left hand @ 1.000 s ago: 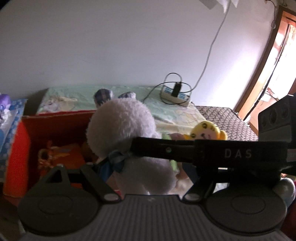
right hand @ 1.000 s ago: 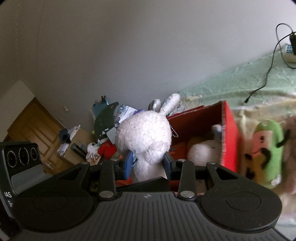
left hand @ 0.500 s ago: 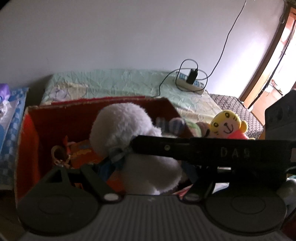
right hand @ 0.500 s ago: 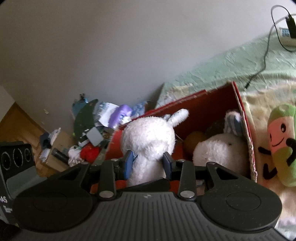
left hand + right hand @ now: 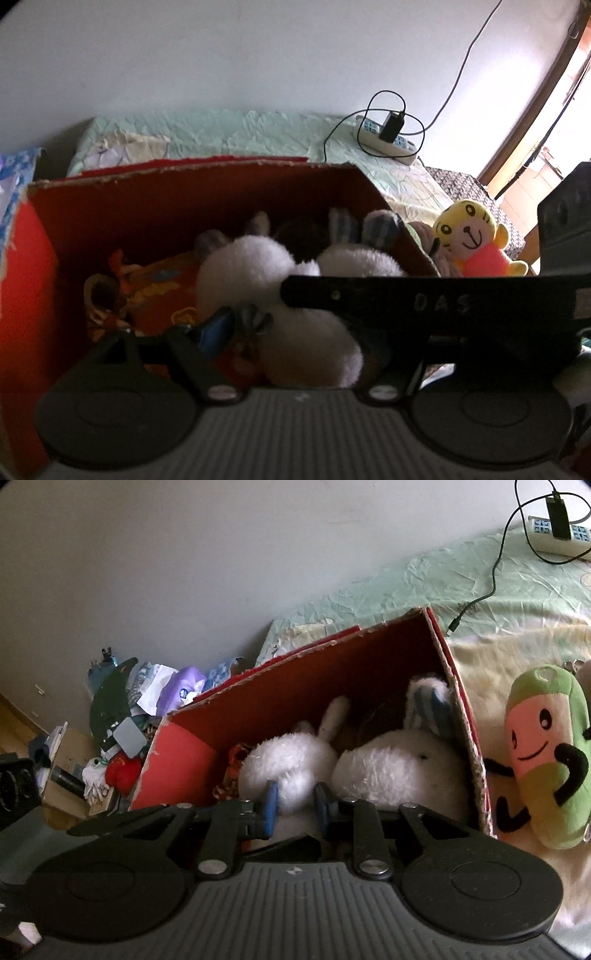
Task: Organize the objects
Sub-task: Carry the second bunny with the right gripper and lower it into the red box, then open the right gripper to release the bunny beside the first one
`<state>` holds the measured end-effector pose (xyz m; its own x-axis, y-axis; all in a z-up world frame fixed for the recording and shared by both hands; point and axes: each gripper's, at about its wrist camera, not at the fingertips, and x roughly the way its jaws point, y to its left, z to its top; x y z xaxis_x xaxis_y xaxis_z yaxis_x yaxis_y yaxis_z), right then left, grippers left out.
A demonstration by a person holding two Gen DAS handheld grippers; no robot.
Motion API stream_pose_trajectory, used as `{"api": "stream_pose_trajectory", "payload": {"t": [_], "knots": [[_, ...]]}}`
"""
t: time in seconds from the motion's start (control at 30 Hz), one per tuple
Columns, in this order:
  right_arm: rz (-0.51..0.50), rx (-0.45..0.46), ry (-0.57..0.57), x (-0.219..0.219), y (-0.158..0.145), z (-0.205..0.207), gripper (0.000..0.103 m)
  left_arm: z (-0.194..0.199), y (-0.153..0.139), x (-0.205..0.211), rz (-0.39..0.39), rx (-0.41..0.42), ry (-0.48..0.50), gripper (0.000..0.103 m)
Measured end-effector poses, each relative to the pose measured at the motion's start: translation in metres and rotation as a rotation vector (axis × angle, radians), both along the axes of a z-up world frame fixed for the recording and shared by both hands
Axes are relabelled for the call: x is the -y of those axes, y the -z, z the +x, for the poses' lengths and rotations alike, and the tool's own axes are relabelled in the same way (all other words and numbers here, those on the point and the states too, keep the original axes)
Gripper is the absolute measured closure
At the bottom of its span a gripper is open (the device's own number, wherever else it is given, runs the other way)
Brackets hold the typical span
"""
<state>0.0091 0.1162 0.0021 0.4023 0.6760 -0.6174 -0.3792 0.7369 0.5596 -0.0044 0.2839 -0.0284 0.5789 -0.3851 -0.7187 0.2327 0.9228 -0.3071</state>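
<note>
I hold two grippers over a red cardboard box (image 5: 373, 657) on a bed with a pale green sheet (image 5: 424, 579), and both point down into it. Far to the left of my right gripper (image 5: 294, 807), beyond the box's outer wall, a pile of clutter (image 5: 122, 716) lies against the wall of the room. Inside the box, a small white plush rabbit (image 5: 291, 760) sits directly ahead of that gripper, its neck between the two blue pads (image 5: 271, 805), which are closing and press into the fur on either side. Just right of it, touching it, a larger white plush rabbit (image 5: 399, 768) with striped ears lies against the box's right wall. Outside that wall, to the right of the gripper, a green and pink plush toy (image 5: 543, 753) with a smiling face lies on the sheet. At the far upper right a power strip (image 5: 554, 535) with a black charger plugged in rests on the bed.

From my left gripper (image 5: 295, 328), the same box (image 5: 184, 206) fills the view ahead. At its left, a patterned orange toy (image 5: 159, 291) lies on the box floor. The small rabbit (image 5: 306, 332) is between this gripper's fingers; its jaws are closing, the left blue pad (image 5: 216, 326) is at the rabbit's bow, and the right finger is hidden behind the other gripper's black body, so I cannot tell whether it grips. Further right, outside the box, sits a yellow plush tiger (image 5: 471, 240) in pink.
</note>
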Motion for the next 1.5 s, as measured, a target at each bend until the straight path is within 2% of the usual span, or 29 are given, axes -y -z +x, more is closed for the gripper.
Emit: {"api": "stream_pose_trajectory", "payload": {"t": [0.3,0.47,0.67,0.73,1.03,1.5], "knots": [[0.014,-0.016,0.01,0.006,0.001,-0.001,0.08,0.005,0.007,0.013,0.007,-0.02,0.035,0.027],[-0.013,0.017,0.0,0.004,0.0,-0.005,0.082,0.004,0.008,0.026,0.076,-0.014,0.046,0.025],[-0.029,0.032,-0.005,0.003,0.0,-0.007,0.082,0.004,0.009,0.023,0.078,-0.026,0.035,0.025],[-0.033,0.044,-0.01,0.005,0.0,-0.009,0.082,0.004,0.009,0.023,0.078,-0.031,0.03,0.02],[-0.058,0.087,-0.018,0.008,-0.003,-0.016,0.082,0.004,0.01,0.025,0.09,-0.049,0.018,0.015],[-0.064,0.121,-0.001,0.011,-0.006,-0.025,0.082,0.003,0.014,0.026,0.101,-0.081,0.007,0.015]]}}
